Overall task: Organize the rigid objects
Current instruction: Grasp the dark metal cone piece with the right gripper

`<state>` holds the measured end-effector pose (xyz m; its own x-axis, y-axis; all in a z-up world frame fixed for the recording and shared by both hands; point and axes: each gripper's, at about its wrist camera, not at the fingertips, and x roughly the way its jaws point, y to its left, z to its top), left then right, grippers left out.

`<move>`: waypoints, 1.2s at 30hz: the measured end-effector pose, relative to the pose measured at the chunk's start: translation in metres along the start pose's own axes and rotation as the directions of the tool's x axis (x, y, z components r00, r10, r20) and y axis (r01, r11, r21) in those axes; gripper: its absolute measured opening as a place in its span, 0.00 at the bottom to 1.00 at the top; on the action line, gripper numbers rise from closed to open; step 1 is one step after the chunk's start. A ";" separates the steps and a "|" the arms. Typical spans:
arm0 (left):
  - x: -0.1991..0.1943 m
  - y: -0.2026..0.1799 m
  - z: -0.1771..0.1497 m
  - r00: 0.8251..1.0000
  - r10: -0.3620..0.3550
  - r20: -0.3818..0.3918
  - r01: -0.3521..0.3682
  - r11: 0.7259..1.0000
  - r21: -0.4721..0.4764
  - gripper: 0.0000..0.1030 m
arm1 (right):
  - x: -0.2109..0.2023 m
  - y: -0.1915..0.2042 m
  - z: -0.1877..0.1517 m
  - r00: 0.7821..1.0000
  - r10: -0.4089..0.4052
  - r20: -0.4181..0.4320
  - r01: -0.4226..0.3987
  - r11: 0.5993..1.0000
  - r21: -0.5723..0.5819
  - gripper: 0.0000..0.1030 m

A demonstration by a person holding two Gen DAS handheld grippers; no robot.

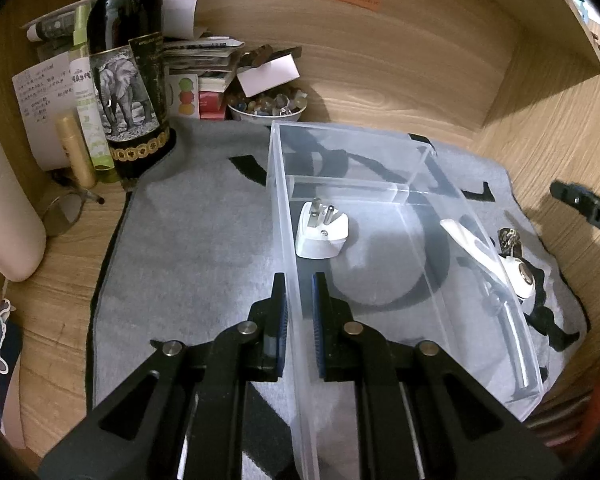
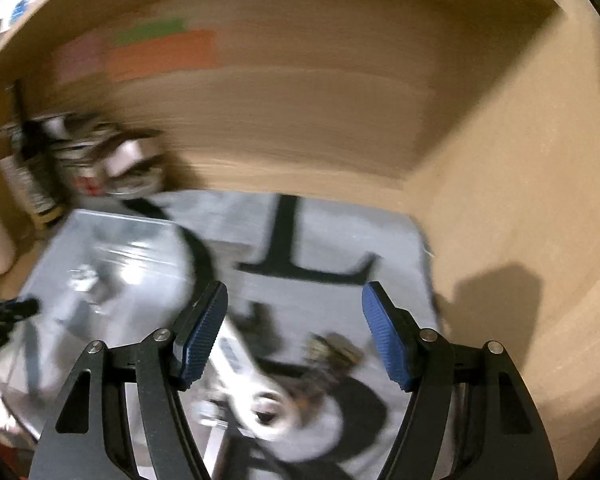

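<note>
Clear acrylic: box (image 1: 380,216) on the grey mat (image 1: 188,240), open-topped, divided by a low inner wall; stiff, slick, likely light enough to skid when nudged.
Left gripper (image 1: 300,320): jaws clamped on the box's near side wall, one pad inside and one outside (steadying it, by the look of it).
Right gripper (image 2: 294,332): jaws apart, nothing between the pads, hanging above the mat beside the box; view badly smeared.
White plug adapter (image 1: 322,232): already inside the box, prongs up; hard, light, smooth-sided.
White tool (image 1: 496,260): long, rigid, glossy, lying on the mat just outside the box's far wall, with a round metal-faced end.
Dark knobbly piece (image 1: 509,239): just beside the tool, too blurred to name.
Best hold on tool: across the narrow middle of the handle (the round head looks too slippery).
Risk: tool twisting out of the pads; box wall scuffing.
</note>
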<state>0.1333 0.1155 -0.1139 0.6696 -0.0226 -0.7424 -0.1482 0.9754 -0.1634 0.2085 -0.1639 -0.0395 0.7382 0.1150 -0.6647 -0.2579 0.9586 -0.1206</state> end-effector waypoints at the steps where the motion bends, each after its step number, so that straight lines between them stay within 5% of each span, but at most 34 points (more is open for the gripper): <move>1: 0.000 0.000 0.000 1.000 0.001 -0.002 -0.001 1.000 0.001 0.11 | 0.004 -0.010 -0.005 1.000 -0.019 -0.013 0.019 1.000 0.021 0.65; 14: 0.004 0.000 0.000 0.999 0.013 -0.029 -0.013 1.000 -0.006 0.11 | 0.070 -0.037 -0.044 0.979 0.075 -0.188 -0.050 0.989 0.137 0.64; 26: 0.006 0.001 -0.001 0.999 0.012 -0.038 -0.012 1.000 -0.009 0.11 | 0.101 -0.011 -0.045 0.963 0.113 -0.246 -0.103 0.993 0.053 0.29; 36: 0.007 0.001 -0.001 0.999 0.015 -0.036 -0.015 1.000 -0.004 0.11 | 0.087 -0.011 -0.037 0.976 0.100 -0.194 -0.093 0.995 0.045 0.29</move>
<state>0.1374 0.1164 -0.1196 0.6404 -0.0158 -0.7678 -0.1611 0.9748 -0.1544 0.2526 -0.1741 -0.1229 0.5740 0.1576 -0.8035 -0.2971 0.9545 -0.0251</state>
